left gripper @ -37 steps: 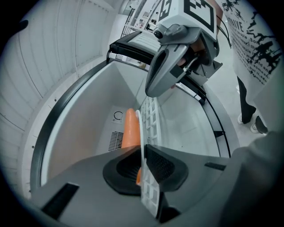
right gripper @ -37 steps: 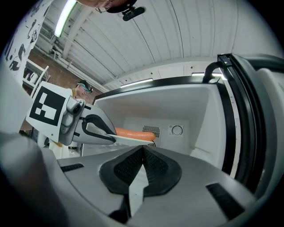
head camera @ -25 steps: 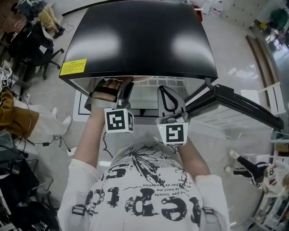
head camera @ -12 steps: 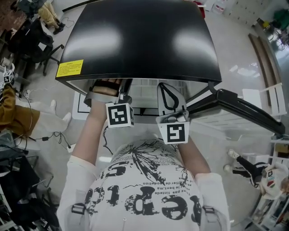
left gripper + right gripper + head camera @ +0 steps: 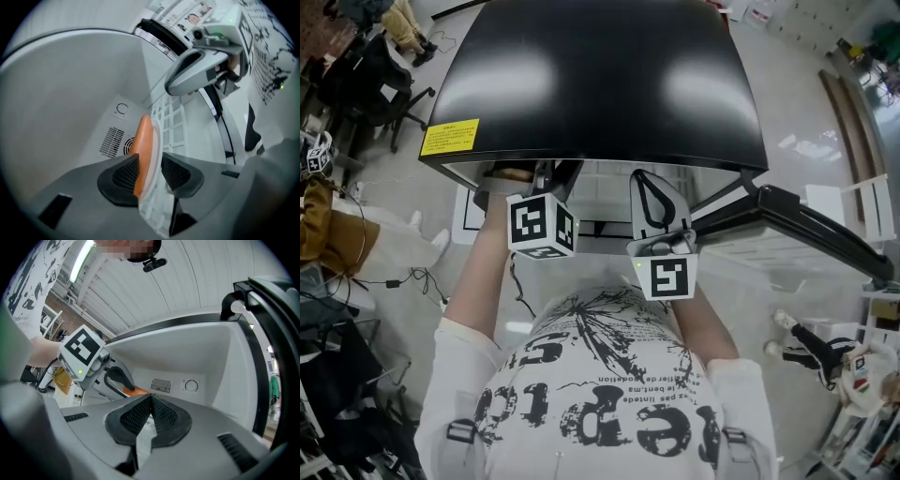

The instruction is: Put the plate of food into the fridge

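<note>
Glossy pale floor [image 5: 797,112], office chair [image 5: 370,84], cables [image 5: 403,279]

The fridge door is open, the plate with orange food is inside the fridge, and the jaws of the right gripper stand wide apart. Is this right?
Not quite: the right gripper has its jaws together, as the right gripper view shows. The rest holds: the door is open, and the plate with orange food is inside the fridge.

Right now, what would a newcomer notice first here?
The glossy black top of the small fridge fills the head view's upper half. Inside, a white plate with orange food sits between the fingers of the left gripper, which have just been opening.
</note>
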Tool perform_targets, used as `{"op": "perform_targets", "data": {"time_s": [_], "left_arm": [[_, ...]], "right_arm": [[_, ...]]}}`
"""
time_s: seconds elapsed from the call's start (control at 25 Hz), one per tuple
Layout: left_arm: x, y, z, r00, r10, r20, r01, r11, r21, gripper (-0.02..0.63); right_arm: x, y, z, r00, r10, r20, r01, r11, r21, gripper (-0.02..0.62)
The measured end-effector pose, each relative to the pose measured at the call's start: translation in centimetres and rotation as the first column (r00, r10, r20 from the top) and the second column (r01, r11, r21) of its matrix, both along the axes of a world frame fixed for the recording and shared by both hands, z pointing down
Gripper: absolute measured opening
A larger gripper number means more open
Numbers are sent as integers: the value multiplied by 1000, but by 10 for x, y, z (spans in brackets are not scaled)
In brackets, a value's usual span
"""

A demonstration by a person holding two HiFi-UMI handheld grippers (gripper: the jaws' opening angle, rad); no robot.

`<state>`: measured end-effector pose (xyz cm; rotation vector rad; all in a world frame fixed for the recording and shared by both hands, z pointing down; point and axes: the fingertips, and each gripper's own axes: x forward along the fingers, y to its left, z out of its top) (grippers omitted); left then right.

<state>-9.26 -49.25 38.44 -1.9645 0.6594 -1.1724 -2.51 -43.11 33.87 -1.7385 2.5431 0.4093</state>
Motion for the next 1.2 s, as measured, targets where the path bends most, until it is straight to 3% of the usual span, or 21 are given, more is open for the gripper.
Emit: {"op": "perform_targets", "data": {"time_s": [0.12,0.28,0.36,0.52,0.6,0.76,0.96,1.04,1.12,1.2], "left_arm": [[-1,1,0,992,-33,-119,20,994,-110,129],[-4,2,0,986,-72,-151,47,986,-162,129],[-5,3,0,971,-109,-212,62,974,-218,129],[-4,1,1,886,-222,-407,60,925,-374,148],[-6,1,-2,848,-264,-461,44,900,-433,163],[-9,6,-13,809,-304,-504,15,866,-500,186],[-13,15,-9,812,-310,-495,-12,838,-545,187],[-10,17,-13,784,-316,-534,-83,800,-595,190],[-6,16,-25,739,-327,-589,-163,762,-627,190],[-6,12,-32,724,-332,-605,-162,770,-617,190]], "right_arm": [[0,3,-3,1000,-5,7,5,1000,12,2],[0,3,0,1000,-6,-8,6,1000,5,2],[0,4,0,1000,-5,-3,5,1000,0,2],[1,8,-3,1000,-5,23,5,1000,4,2],[0,10,-4,1000,-13,25,13,1000,13,2],[-1,12,-2,1000,-16,24,16,1000,1,2],[-3,11,-1,1000,-22,18,22,1000,0,2],[-3,11,1,1000,-21,23,21,1000,-8,2],[-5,11,0,999,-23,27,23,1000,-4,2],[-8,13,-2,999,-30,26,30,1000,1,2]]}}
